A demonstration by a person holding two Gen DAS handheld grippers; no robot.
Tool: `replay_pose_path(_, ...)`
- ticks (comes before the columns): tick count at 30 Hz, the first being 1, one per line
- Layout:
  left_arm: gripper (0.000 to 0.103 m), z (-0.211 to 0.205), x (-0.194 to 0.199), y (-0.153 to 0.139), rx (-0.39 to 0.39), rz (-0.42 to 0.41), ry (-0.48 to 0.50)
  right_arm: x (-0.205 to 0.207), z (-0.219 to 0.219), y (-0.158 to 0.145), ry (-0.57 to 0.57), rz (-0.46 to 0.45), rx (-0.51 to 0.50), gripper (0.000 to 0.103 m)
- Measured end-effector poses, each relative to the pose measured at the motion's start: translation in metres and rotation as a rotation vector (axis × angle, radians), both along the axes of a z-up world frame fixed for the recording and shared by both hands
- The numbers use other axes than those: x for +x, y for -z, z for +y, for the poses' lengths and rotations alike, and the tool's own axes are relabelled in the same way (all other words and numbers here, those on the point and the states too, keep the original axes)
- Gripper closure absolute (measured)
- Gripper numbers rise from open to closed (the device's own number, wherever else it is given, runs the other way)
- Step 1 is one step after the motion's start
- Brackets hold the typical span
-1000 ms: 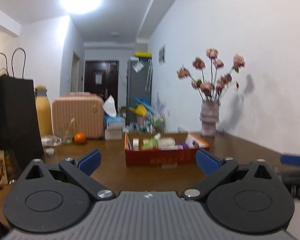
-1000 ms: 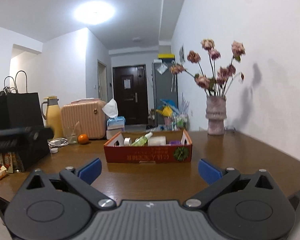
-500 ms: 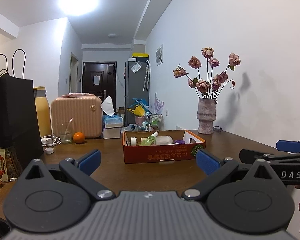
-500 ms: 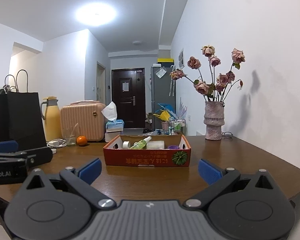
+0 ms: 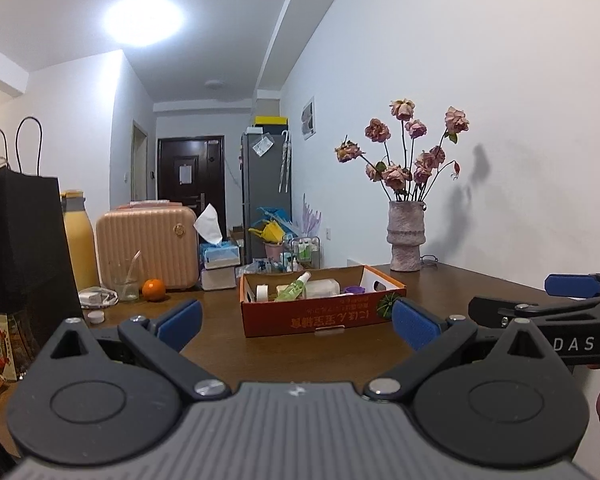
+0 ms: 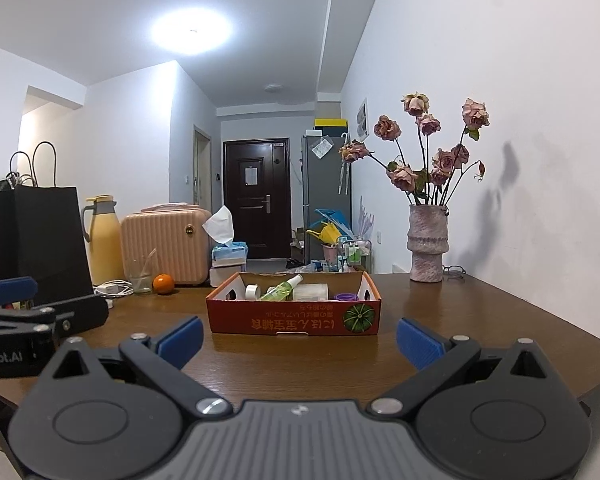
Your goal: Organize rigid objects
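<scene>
Both the left gripper and the right gripper stand spread and empty, the shallow orange cardboard box at twelve o'clock on the brown wooden table.

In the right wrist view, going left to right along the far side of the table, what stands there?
Black paper bag → yellow thermos jug → drinking glass → orange → pink suitcase → tissue box → cardboard box → flower vase.

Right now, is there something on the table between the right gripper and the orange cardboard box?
Nothing: in the right wrist view, only bare wooden table separates the open right gripper from the orange cardboard box.
</scene>
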State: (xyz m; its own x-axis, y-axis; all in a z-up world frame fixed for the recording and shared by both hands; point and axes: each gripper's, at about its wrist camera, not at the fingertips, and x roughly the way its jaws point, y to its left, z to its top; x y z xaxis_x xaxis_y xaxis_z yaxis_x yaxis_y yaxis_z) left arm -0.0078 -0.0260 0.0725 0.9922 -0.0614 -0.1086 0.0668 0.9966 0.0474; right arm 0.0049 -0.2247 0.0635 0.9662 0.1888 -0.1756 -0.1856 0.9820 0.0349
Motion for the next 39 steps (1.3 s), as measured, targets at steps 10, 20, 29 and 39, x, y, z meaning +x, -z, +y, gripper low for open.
replay_pose_path(10, 0.0, 0.0004, -0.0028, 0.0007, 0.001, -0.012, -0.004, 0.0002, -0.0027, -0.0006, 0.009, 0.003, 0.001, 0.0)
replay_pose_path(20, 0.0, 0.0008, -0.0017, 0.0005, 0.003, -0.006, -0.001, -0.0005, -0.0014, 0.0012, 0.011, 0.005, 0.0, 0.0)
replay_pose_path(29, 0.0, 0.0008, -0.0018, 0.0006, 0.002, -0.006, -0.002, -0.0004, -0.0016, 0.0013, 0.011, 0.005, 0.0, 0.0)
replay_pose_path(39, 0.0, 0.0006, -0.0015, 0.0009, 0.004, -0.009, -0.01, -0.0004, -0.0016, 0.001, 0.011, 0.005, 0.0, 0.0)
